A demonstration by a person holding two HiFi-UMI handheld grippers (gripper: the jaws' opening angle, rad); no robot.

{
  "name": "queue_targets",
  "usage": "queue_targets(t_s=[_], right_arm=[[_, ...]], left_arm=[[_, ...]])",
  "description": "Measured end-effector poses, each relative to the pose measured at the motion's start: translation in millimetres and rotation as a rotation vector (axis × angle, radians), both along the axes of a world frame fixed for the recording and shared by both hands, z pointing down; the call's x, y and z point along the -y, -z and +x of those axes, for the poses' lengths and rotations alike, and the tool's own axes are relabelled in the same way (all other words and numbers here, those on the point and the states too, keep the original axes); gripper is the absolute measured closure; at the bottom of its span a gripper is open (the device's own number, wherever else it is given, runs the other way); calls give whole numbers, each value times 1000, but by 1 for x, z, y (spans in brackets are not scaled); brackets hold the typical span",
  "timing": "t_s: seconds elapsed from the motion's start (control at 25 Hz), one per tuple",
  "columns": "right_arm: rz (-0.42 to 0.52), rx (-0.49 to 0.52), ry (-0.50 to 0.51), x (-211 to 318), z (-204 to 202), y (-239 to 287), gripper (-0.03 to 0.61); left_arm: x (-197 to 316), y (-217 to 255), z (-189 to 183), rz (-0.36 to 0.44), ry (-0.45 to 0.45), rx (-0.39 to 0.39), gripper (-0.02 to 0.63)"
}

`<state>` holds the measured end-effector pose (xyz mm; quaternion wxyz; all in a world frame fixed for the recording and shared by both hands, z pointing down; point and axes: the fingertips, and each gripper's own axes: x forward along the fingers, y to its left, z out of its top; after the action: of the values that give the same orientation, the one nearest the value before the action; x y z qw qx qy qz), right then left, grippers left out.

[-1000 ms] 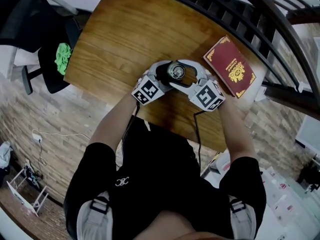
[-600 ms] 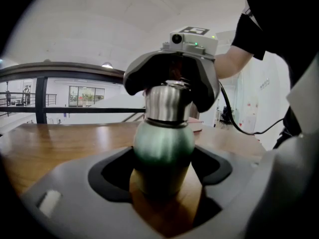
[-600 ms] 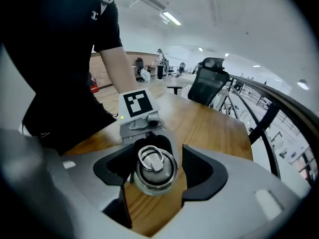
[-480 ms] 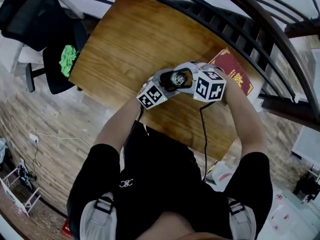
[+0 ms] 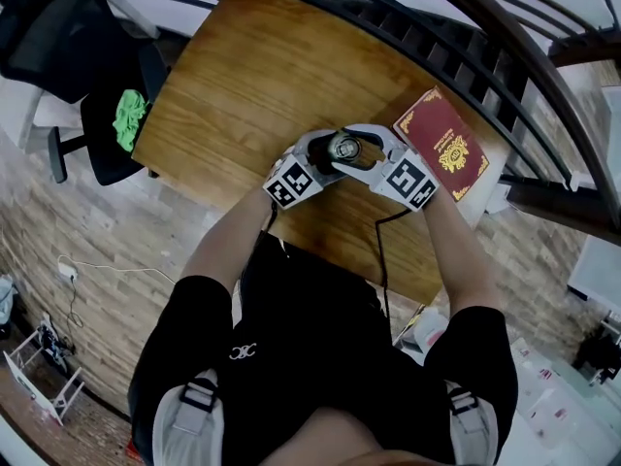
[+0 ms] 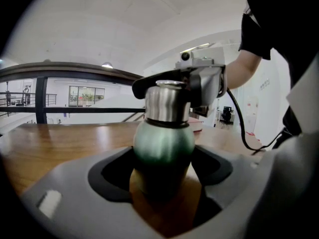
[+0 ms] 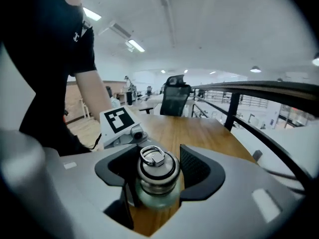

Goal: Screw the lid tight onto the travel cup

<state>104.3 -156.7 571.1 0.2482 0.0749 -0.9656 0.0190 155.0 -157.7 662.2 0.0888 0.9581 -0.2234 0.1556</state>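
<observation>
The travel cup point(image 5: 342, 147) stands upright near the middle of the wooden table point(image 5: 243, 76). It has a green body point(image 6: 164, 141) and a steel lid point(image 7: 157, 167) with a ring on top. My left gripper point(image 5: 325, 153) is shut on the green body, with a pad against each side. From the right, my right gripper point(image 5: 355, 149) reaches over the top of the cup. Its jaws are closing on the lid, which sits between them with the pads at its sides. In the left gripper view, the right gripper's black fingers point(image 6: 142, 86) wrap around the lid.
A red book point(image 5: 444, 142) with gold print lies on the table just right of my right gripper. A black chair point(image 5: 107, 115) with a green cloth stands off the table's left edge. A dark railing point(image 5: 456, 37) runs along the far side.
The right gripper has swung back from a turned pose half a second ago; its marker cube now sits lower and further right. The cup and the left gripper have stayed in place.
</observation>
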Motion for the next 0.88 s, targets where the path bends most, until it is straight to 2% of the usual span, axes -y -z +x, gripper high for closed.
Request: queue_targets(t_s=[0.24, 0.36, 0.72, 0.8, 0.88], right_arm=[[8, 183, -320, 11, 7, 5, 307], [29, 240, -468, 15, 11, 8, 307], [97, 267, -862, 20, 24, 5, 308], [100, 267, -915, 21, 25, 5, 308], [82, 270, -911, 21, 25, 4, 307]], left_arm=[[0, -1, -1, -2, 1, 2, 199], [0, 0, -1, 1, 3, 3, 199], [1, -1, -1, 0, 4, 2, 199], [1, -1, -1, 0, 4, 3, 199], [1, -1, -1, -1, 5, 3, 199]])
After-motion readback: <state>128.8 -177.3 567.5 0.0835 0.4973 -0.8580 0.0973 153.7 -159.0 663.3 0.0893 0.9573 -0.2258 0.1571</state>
